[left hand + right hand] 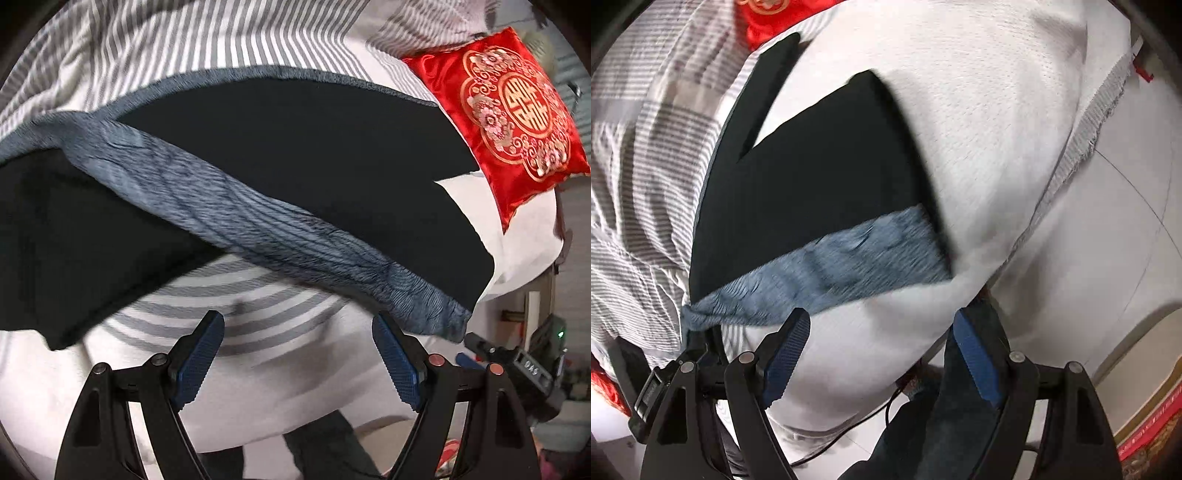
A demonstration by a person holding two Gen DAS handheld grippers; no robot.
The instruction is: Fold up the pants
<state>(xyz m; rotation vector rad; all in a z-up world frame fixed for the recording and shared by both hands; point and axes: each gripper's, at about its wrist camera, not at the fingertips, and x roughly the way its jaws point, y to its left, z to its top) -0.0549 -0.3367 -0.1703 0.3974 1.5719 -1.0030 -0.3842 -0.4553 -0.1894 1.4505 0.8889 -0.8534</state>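
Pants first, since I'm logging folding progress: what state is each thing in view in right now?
Pants: spread flat on the bed, legs apart, not yet folded.
Waistband: blue-grey, lying flat, ungripped.
Left gripper: fingers open, holding nothing.
Right gripper: fingers open, holding nothing.
Red cushion: lying on the bed beyond the pants.

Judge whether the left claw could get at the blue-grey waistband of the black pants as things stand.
Probably yes. The left claw is open and empty above the striped sheet, and the blue-grey waistband lies just ahead of its fingertips with nothing between or covering it.
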